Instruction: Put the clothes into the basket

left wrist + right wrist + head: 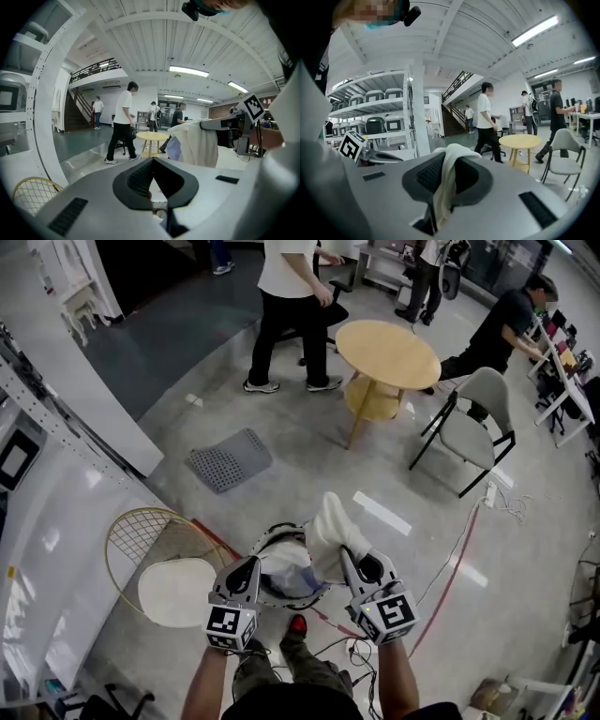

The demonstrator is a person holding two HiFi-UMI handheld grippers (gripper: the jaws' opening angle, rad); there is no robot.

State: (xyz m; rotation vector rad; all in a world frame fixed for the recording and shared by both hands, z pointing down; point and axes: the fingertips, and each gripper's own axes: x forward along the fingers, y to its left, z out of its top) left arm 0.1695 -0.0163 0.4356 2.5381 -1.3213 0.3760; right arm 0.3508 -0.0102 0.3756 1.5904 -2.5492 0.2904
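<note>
A round basket [266,546] stands on the floor just ahead of my feet, with pale blue and white clothes [286,574] in it. My right gripper [349,559] [443,187] is shut on a cream cloth [330,524] [446,172], held up over the basket's right rim. In the left gripper view that cloth [199,143] hangs from the right gripper [216,124]. At the basket's left rim sits my left gripper [250,564] [157,197], its jaws together and nothing gripped. The right gripper view shows it low at the left [377,157].
A wire racket-like frame [141,526] and a white round seat [178,592] lie left of the basket, beside white shelving [56,456]. Farther off are a grey mat [228,458], a round wooden table [387,352], a grey chair [473,427] and people [291,296]. A red cable [450,577] crosses the floor.
</note>
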